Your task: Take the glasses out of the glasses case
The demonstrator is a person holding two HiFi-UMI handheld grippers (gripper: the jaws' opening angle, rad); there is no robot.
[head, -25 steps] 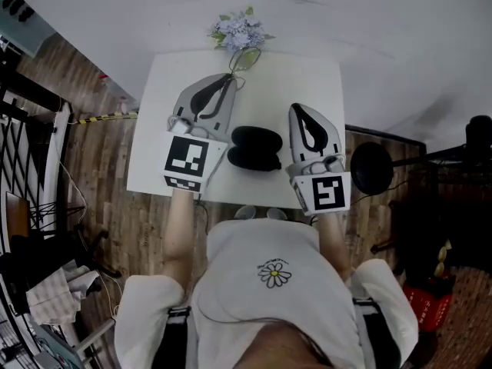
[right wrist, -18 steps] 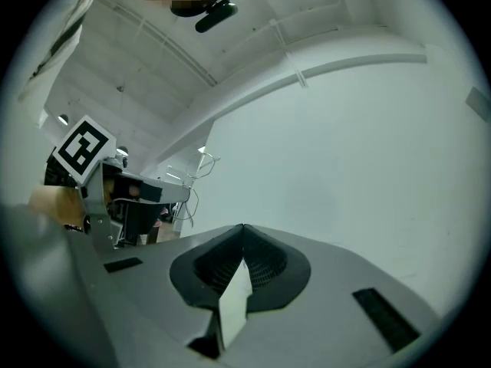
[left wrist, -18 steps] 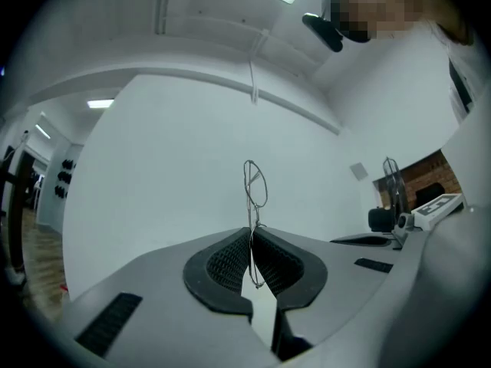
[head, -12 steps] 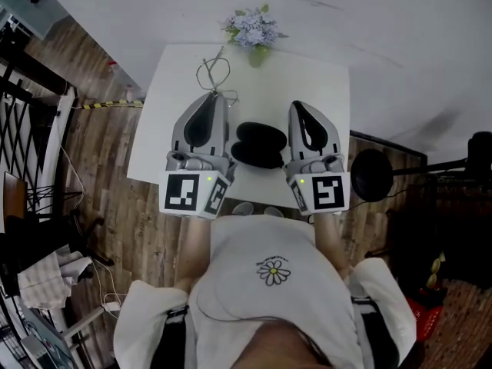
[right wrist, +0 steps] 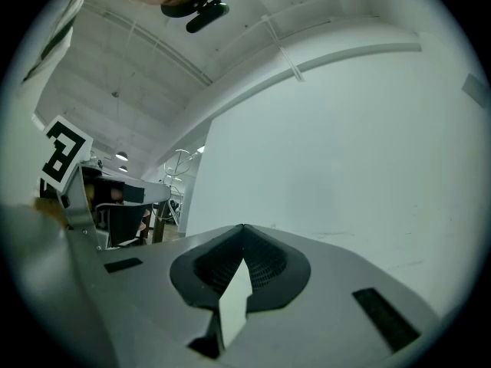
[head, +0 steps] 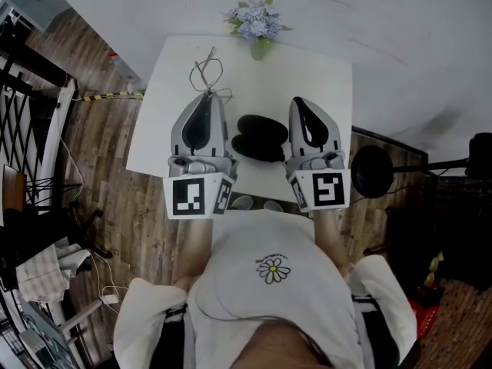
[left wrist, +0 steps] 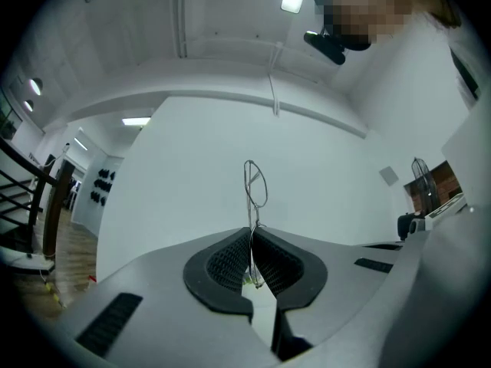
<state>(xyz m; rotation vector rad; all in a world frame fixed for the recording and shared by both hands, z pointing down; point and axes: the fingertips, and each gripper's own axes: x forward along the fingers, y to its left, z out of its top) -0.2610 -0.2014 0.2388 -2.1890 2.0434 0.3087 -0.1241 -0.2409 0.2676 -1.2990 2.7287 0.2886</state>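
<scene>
Glasses (head: 207,75) swung left, case (head: 261,135) partly hidden

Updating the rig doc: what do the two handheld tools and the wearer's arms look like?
Left tool and right tool match: tapered light-grey shells with black ribbed pads and a white cube with black square markers at the rear of each. No cables show on them. The person wears short white sleeves; the forearms are bare.
</scene>
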